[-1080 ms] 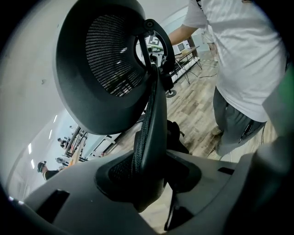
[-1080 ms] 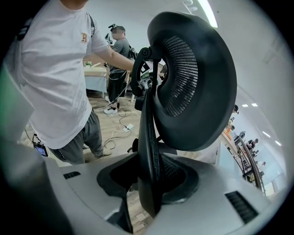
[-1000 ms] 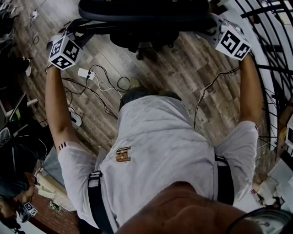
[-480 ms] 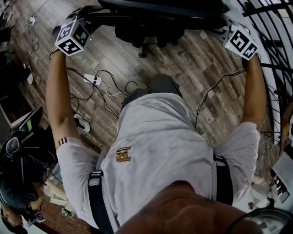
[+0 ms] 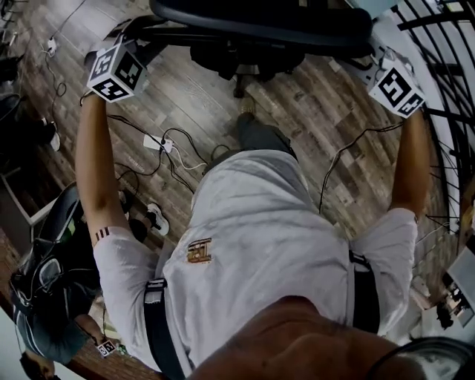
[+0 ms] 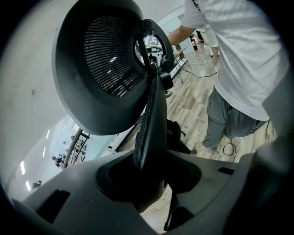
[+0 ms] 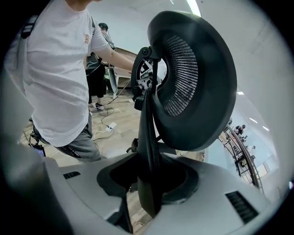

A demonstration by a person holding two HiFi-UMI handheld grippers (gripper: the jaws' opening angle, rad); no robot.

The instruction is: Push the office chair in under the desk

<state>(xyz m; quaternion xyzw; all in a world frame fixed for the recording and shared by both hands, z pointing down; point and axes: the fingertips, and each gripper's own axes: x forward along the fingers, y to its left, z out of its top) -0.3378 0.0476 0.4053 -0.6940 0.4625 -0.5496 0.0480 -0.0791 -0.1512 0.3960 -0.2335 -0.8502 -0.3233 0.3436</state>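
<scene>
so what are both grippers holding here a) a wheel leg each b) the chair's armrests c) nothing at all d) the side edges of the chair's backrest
d: each gripper view shows a thin side edge of the backrest clamped between the jaws, for the left gripper and the right gripper alike.

Black mesh office chair [image 6: 110,59], brown wood-plank floor [image 5: 319,111], white shirt [image 5: 252,237]

Dim, flat indoor light leaves the wood floor [image 5: 319,111] muted in the head view, whose bottom edge is out of focus. Both gripper views bulge with wide-angle distortion and fall to black at the corners; a ceiling light strip [image 7: 193,6] glares white and the mesh of the office chair [image 6: 110,59] catches small glints.
</scene>
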